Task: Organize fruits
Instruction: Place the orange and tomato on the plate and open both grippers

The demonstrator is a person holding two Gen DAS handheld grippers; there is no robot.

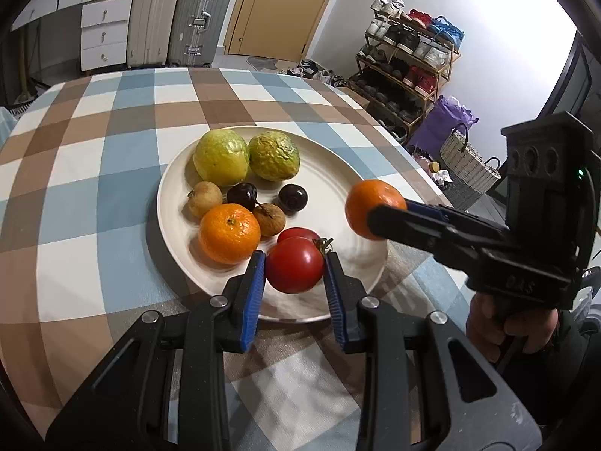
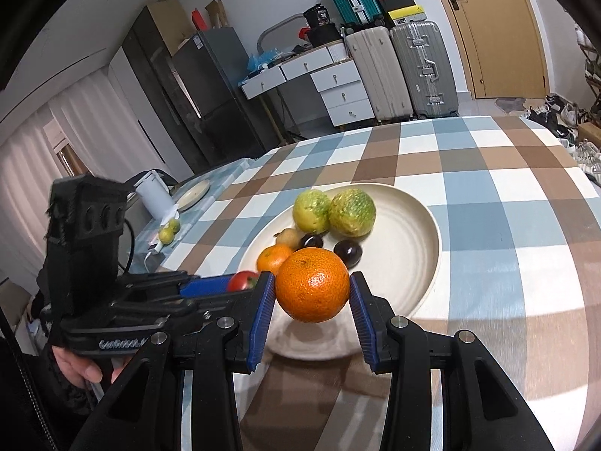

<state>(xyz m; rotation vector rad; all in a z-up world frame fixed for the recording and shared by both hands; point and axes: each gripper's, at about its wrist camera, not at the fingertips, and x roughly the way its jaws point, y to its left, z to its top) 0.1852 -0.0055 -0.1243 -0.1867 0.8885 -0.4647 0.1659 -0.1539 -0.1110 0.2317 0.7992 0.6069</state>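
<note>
You are finding the plate's (image 1: 338,173) right half lying bare, while fruit is crowding its left half; the table (image 1: 112,143) is lying open toward its far edge and left side.

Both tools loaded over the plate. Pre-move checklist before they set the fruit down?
1. Left tool grip on the round red tomato: blue pads on both sides, ok.
2. Right tool grip on the round orange mandarin: pads on both sides, ok.
3. Both fruits lifted off the cream round plate: cannot tell for the tomato; mandarin ok.
4. Free space on the plate's right half: ok.
5. Tools apart from each other: ok, gap visible in the left wrist view.
6. Fruit already on the plate, including the second mandarin, sits clustered left: ok.
</note>
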